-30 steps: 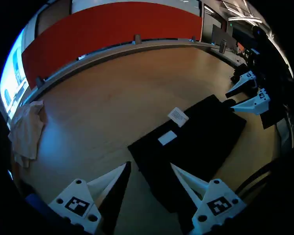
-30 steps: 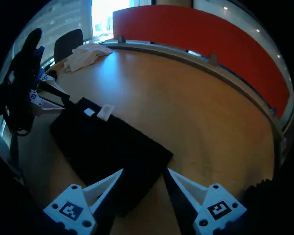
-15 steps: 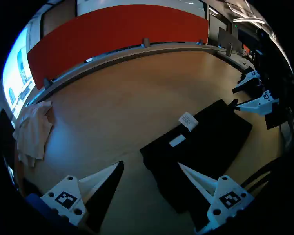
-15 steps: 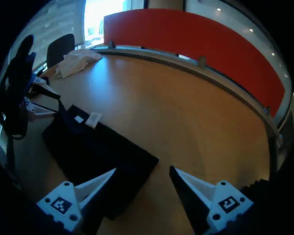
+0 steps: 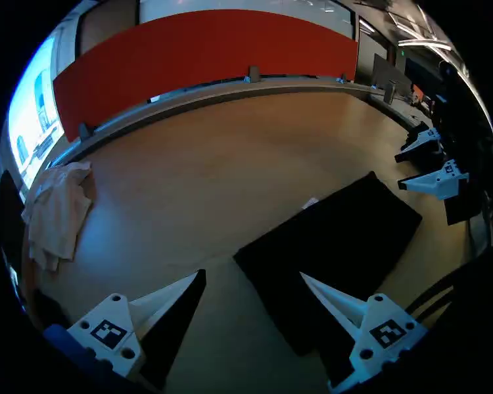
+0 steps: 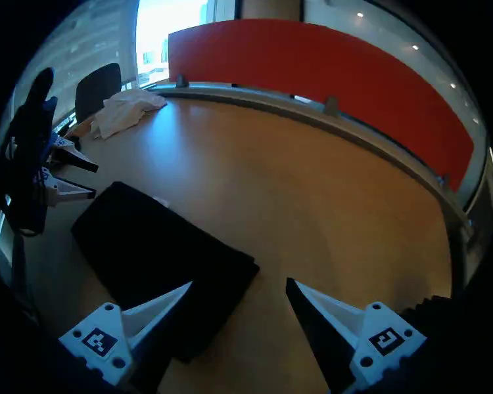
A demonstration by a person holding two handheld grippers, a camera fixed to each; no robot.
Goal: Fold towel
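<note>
A black towel (image 5: 338,253) lies flat and folded on the wooden table (image 5: 200,171), with a sliver of white label (image 5: 310,202) peeking out at its far edge. My left gripper (image 5: 252,279) stands open over the towel's near corner, with nothing between its fingers. In the left gripper view, the right gripper (image 5: 399,172) is open just beyond the towel's far right corner. In the right gripper view the towel (image 6: 154,256) lies ahead to the left. My right gripper (image 6: 238,284) is open at the towel's near corner, and the left gripper (image 6: 94,182) is open at the far left.
A crumpled pale cloth (image 5: 56,203) lies near the table's left edge, by a dark chair (image 6: 95,88) in the right gripper view. A red partition (image 5: 200,52) runs along the table's far rim. Bare wood stretches beyond the towel.
Both grippers opened wider and drew back from the towel's corners. The raised edge dropped flat, and the white labels that showed on top are now almost covered.
</note>
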